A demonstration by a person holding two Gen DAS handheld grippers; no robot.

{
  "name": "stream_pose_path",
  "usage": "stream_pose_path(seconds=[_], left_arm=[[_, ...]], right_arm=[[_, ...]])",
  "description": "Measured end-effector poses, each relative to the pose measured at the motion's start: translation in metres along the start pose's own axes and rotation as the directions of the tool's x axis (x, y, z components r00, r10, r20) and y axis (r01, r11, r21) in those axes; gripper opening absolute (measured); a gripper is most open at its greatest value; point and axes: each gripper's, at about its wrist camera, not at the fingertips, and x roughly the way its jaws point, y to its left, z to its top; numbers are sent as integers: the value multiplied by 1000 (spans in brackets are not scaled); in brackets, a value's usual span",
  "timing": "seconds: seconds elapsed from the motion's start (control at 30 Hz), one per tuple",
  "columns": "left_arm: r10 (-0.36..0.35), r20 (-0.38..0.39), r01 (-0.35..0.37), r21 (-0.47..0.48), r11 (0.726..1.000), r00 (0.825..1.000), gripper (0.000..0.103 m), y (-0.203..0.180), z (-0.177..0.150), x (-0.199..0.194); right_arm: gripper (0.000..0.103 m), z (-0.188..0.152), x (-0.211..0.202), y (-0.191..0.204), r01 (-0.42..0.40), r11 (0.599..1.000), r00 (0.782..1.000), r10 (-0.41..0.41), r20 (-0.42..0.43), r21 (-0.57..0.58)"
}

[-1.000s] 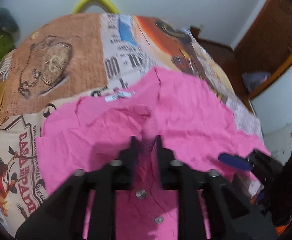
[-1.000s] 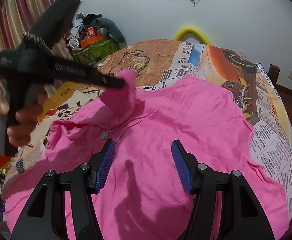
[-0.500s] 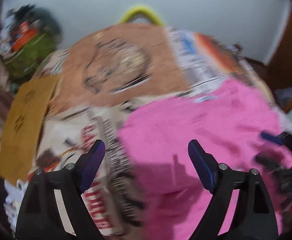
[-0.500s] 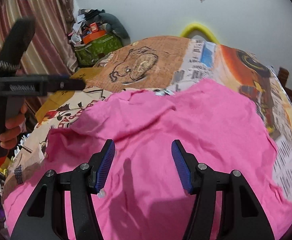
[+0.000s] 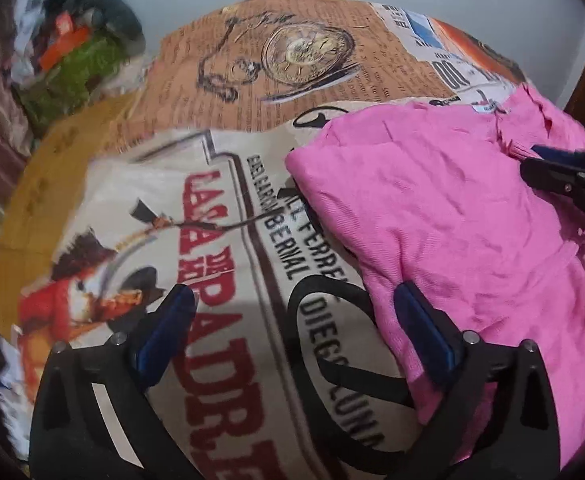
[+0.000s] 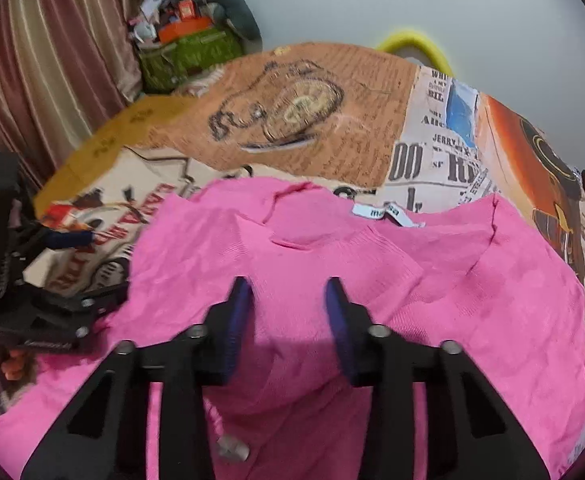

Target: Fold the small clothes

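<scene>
- Pink shirt (image 6: 372, 280): spread on the printed bedspread (image 5: 212, 240), neck label (image 6: 384, 214) at the far edge; one side looks already folded inward, giving a rounded fold edge on its left flank (left-wrist view).
- Left gripper (image 5: 292, 320): jaws opening, now spread wide; they hold nothing. One pad (image 5: 420, 332) lies at the shirt's fold edge, the other over bare bedspread.
- Right gripper (image 6: 288, 316): jaws closing over the shirt's mid-body, the pads part-way together. Cloth lies beneath and between them, but whether they have pinched it cannot be told.
- Risk 1, judged: if the right gripper closes on only the top layer, lifting it would peel the folded flap open instead of carrying the whole thickness.
- Risk 2, judged: the left gripper straddles the shirt's edge and the bedspread; closing here could catch the bedspread with the shirt and drag both.
- Risk 3, judged: the cloth is creased; pulling from a single mid-body point could bunch it and skew the next fold line.
- Risk 4, judged: the two grippers work near each other; the left gripper's tip (image 6: 68, 238) sits just beside the shirt's left side, so a crossing move could knock them together.
- Button (image 6: 232, 450): near the right gripper's base; a pad landing on it could slip.
</scene>
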Motion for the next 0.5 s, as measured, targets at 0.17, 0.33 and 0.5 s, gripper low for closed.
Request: stream_pose_path(seconds=[0.17,0.33,0.5], left_arm=[[-19,-6,19,-29,999,1000,103,3,0,2],[14,4,-14,-11,1000,1000,103,-1,-1,-1],[-11,-18,10,-43,999,1000,94,2,5,-8]], right_arm=[[7,1,-7,-6,21,1000,999,-21,25,19],[7,-6,-36,-20,10,996,994,-19,103,85],[7,-26,-71,-36,-11,991,988,-9,154,132]])
